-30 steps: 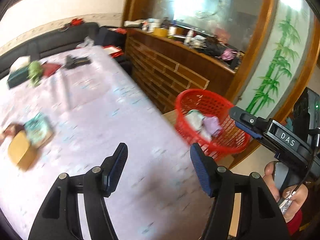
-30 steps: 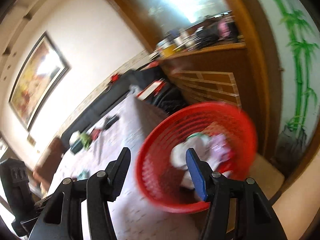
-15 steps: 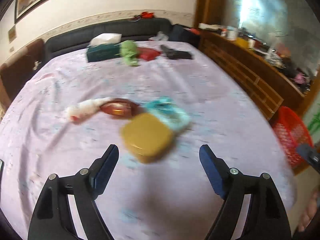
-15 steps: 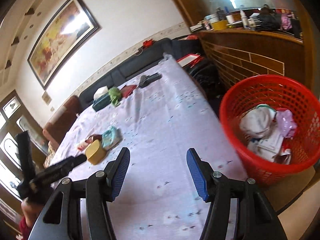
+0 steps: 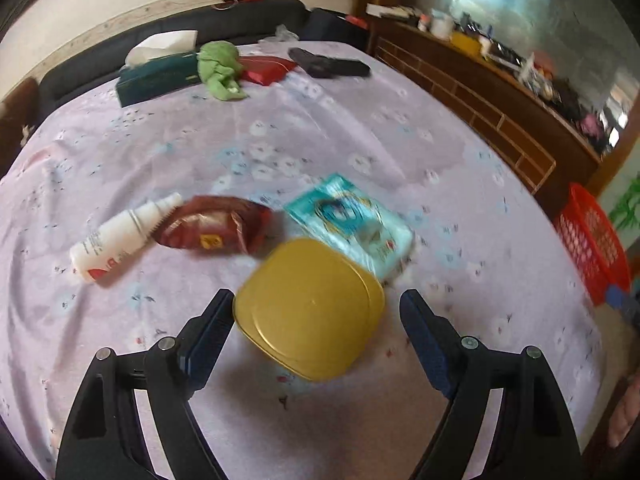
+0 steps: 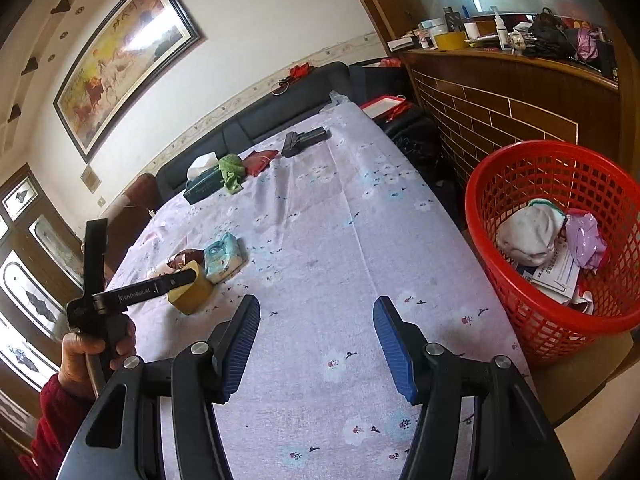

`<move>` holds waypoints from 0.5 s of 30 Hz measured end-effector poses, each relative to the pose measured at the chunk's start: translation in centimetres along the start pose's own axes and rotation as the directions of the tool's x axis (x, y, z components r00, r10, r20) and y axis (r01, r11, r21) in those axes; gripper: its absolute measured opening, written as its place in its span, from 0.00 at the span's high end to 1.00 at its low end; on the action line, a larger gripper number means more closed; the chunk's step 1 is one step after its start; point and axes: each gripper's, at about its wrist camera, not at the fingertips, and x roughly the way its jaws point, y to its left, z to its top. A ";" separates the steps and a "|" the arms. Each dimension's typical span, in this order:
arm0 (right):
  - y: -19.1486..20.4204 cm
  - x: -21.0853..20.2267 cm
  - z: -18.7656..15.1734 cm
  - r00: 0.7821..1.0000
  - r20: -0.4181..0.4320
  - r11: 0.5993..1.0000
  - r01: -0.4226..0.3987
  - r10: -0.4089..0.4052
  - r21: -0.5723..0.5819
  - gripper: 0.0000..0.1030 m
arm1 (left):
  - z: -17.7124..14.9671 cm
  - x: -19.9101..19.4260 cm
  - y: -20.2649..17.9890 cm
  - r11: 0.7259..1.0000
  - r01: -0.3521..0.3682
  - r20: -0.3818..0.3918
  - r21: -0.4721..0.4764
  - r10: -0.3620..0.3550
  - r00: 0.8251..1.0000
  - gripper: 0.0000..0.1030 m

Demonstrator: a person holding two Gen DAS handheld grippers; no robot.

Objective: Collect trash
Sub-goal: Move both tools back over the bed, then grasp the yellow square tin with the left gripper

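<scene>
A yellow square box lies on the lilac tablecloth, between the fingers of my open left gripper, which do not touch it. Behind it lie a teal tissue pack, a dark red snack bag and a white bottle. In the right wrist view the left gripper hovers over the yellow box. My right gripper is open and empty above the cloth. The red basket holding trash stands to its right.
At the far end of the table lie a dark green tissue box, a green cloth, a red pouch and a black object. A wooden sideboard with clutter runs along the right. A dark sofa stands behind.
My left gripper swung from the basket to the table and closed in on the yellow box, now between its fingers. My right gripper drew back from the basket over the table.
</scene>
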 end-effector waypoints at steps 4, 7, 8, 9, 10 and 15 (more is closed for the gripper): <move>0.4 0.7 0.2 1.000 -0.012 1.000 -0.004 0.004 -0.003 0.38 | -0.3 0.4 -0.6 0.998 -0.040 0.023 0.039 0.039 0.999 0.21; 1.1 1.1 0.4 1.000 -0.021 1.000 -0.013 0.013 -0.015 0.38 | -0.3 0.9 -0.5 0.998 -0.053 0.036 0.018 0.053 0.998 0.28; 1.4 1.2 0.4 1.000 -0.023 1.000 -0.016 0.016 -0.023 0.38 | -0.4 0.9 -0.4 0.998 -0.056 0.046 0.009 0.056 0.997 0.28; 1.7 1.3 0.5 1.000 -0.026 0.999 -0.018 0.017 -0.033 0.38 | -0.5 0.8 -0.3 0.998 -0.057 0.055 0.000 0.057 0.997 0.28; 2.3 1.6 0.6 0.999 -0.030 0.999 -0.018 0.016 -0.047 0.38 | -0.6 0.7 -0.4 0.998 -0.060 0.064 -0.006 0.061 0.996 0.28; 4.3 2.7 0.7 0.998 -0.058 0.995 -0.023 0.018 -0.101 0.38 | -2.2 -1.8 0.4 0.995 -0.071 0.119 -0.063 0.078 0.990 0.28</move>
